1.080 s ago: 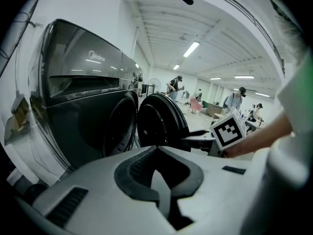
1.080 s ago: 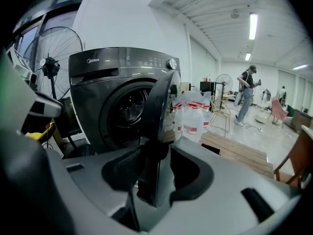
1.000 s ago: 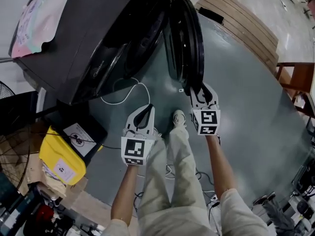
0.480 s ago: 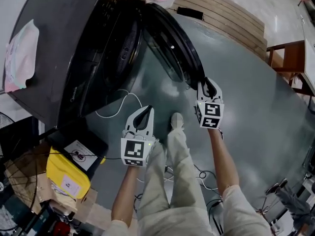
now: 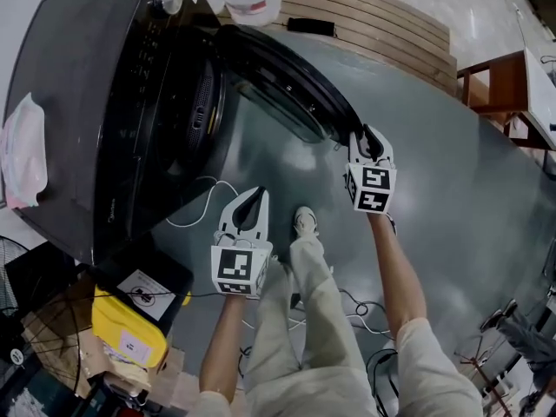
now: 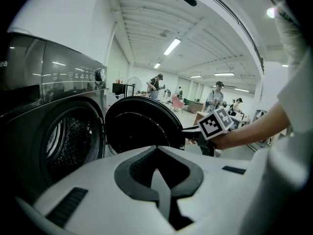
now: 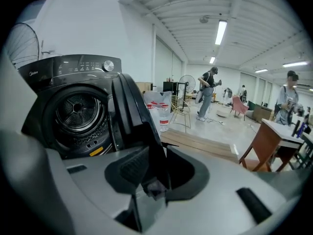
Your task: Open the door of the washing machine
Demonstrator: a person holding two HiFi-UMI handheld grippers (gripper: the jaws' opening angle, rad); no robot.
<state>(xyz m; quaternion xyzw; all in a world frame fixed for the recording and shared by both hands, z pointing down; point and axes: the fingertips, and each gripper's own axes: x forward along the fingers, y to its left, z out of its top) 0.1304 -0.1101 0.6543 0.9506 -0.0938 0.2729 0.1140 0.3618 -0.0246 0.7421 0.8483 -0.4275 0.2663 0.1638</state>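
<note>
Door point(image 5: 287, 89) has swung wider off the washer point(image 5: 95, 102) front since a second ago. Its free edge sits between the right gripper point(image 5: 367, 142) jaws, which clamp it and have just eased open a touch. Left gripper point(image 5: 253, 200) is closed and empty, above the floor point(image 5: 452, 198) near the shoe point(image 5: 304, 221).

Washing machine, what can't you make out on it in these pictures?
- Handle of the door: in the right gripper view its edge sits between the jaws of the right gripper, which have just opened slightly; any handle there is lost in shadow.
- The drum's bottom: dark and small in the right gripper view, unseen in the head view.
- Print on the control panel: too small in every view.
</note>
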